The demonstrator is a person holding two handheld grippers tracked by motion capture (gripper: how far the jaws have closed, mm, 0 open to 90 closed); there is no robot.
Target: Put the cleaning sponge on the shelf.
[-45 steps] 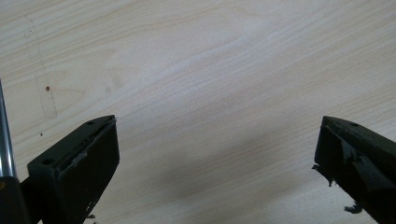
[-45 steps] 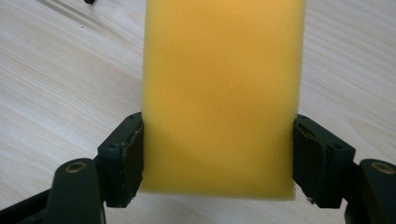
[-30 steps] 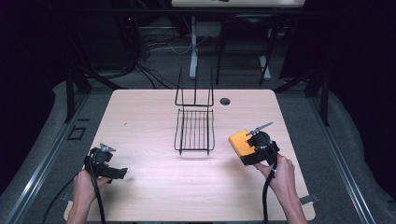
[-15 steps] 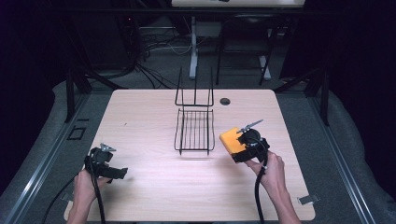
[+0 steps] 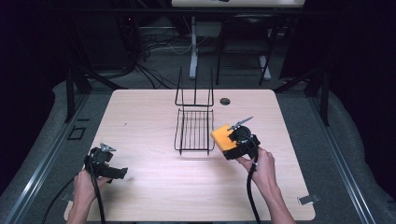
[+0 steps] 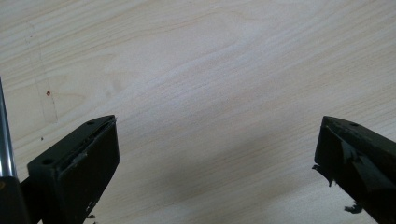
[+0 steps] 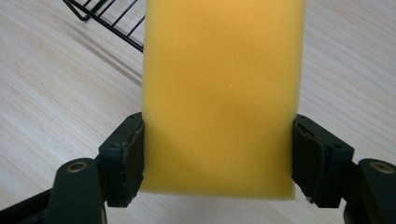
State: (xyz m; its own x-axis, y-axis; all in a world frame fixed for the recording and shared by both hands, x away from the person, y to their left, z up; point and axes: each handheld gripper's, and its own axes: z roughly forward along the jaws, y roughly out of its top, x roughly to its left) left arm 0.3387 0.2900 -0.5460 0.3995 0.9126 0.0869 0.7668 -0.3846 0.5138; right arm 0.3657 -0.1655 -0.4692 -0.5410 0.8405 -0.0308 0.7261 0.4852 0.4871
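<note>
Sponge [image 7: 219,93], yellow, pinched at both sides between the right gripper [image 7: 219,158] jaws, held above the table [image 5: 154,186] just beside the right edge of the black wire rack [image 5: 194,130]. In the high view the sponge [image 5: 223,138] sits at the rack's near right corner, right gripper [image 5: 233,140] behind it. Left gripper [image 6: 217,154] jaws spread wide over bare wood, nothing between them; it sits near the table's front left corner [image 5: 105,163], well apart from the rack.
</note>
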